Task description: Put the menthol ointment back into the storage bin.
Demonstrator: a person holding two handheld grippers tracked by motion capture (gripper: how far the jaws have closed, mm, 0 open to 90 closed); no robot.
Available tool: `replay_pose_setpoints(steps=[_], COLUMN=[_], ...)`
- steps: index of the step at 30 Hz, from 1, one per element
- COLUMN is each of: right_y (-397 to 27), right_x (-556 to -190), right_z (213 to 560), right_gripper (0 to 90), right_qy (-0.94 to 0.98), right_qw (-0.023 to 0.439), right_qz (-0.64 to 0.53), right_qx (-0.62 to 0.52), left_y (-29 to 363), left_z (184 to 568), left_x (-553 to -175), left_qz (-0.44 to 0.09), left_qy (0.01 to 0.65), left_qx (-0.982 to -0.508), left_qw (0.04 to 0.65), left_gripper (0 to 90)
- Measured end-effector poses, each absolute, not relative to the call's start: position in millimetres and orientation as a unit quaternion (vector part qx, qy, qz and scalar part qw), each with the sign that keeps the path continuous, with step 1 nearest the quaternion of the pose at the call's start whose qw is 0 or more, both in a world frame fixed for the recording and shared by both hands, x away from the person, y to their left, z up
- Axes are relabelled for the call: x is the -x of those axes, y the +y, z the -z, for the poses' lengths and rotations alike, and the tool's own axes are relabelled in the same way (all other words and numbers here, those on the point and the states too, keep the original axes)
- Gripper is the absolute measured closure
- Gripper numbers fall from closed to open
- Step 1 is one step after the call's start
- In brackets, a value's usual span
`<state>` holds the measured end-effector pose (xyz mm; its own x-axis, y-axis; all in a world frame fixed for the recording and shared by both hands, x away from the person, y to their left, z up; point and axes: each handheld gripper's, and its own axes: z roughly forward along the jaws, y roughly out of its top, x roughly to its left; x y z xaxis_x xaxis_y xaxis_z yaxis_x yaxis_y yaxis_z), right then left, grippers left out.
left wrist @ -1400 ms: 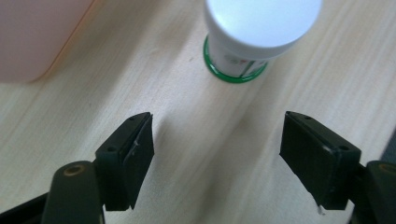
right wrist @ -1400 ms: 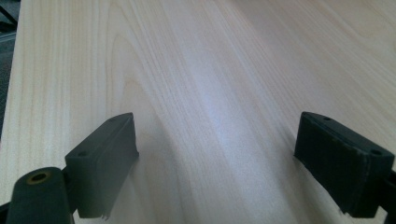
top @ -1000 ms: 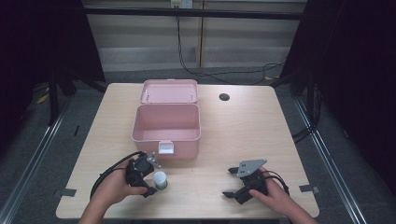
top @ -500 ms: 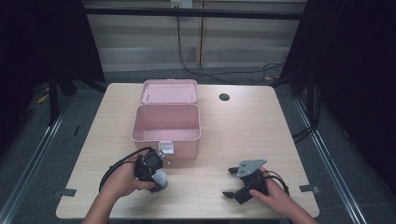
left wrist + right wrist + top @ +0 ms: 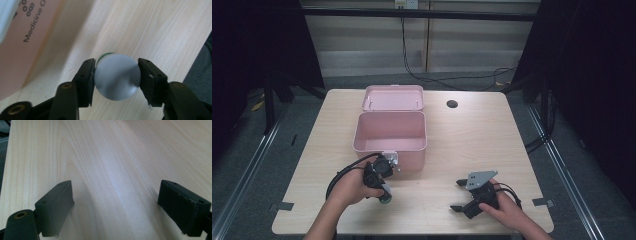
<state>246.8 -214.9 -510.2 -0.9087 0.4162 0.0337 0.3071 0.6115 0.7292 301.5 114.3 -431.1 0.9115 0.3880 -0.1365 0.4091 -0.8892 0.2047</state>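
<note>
Since a second ago, we see the left hand-held gripper (image 5: 381, 186) has swung in closer to the front of the pink box (image 5: 390, 134) and tipped down over the small bottle (image 5: 385, 197), while the right hand-held gripper (image 5: 468, 196) has stayed where it was. In the left gripper view, the jaws pinch the bottle (image 5: 117, 76) by its round grey cap, one on each side, with a thin green band showing beneath it. We judge the bottle stands on the table (image 5: 462, 140) just in front of the box, whose wall reads "Medicine". The box sits open, lid (image 5: 393, 97) folded back, probably so the bottle can go straight in. The right hand-held gripper (image 5: 125, 207) rests low near the table's front edge, well apart from the box, jaws spread wide over bare wood, likely parked out of the way.
</note>
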Motion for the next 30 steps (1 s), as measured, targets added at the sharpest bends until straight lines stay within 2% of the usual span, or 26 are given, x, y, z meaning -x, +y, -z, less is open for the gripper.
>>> replay_pose_setpoints(steps=[9, 30], right_y=[-214.8, -214.9], right_x=[-246.9, -247.3], right_z=[510.3, 510.3], right_gripper=[12.3, 12.3], right_qy=[0.895, 0.895], right_qw=[0.069, 0.071], right_qz=[-0.392, -0.392], right_qx=[-0.201, -0.199], left_y=[112.3, 115.0], left_z=[422.5, 367.9], left_x=[-301.8, -310.2], left_qz=[0.063, 0.082], left_qy=[0.236, 0.267], left_qx=[-0.964, -0.955], left_qw=[0.105, 0.104], left_gripper=[50.3, 50.4])
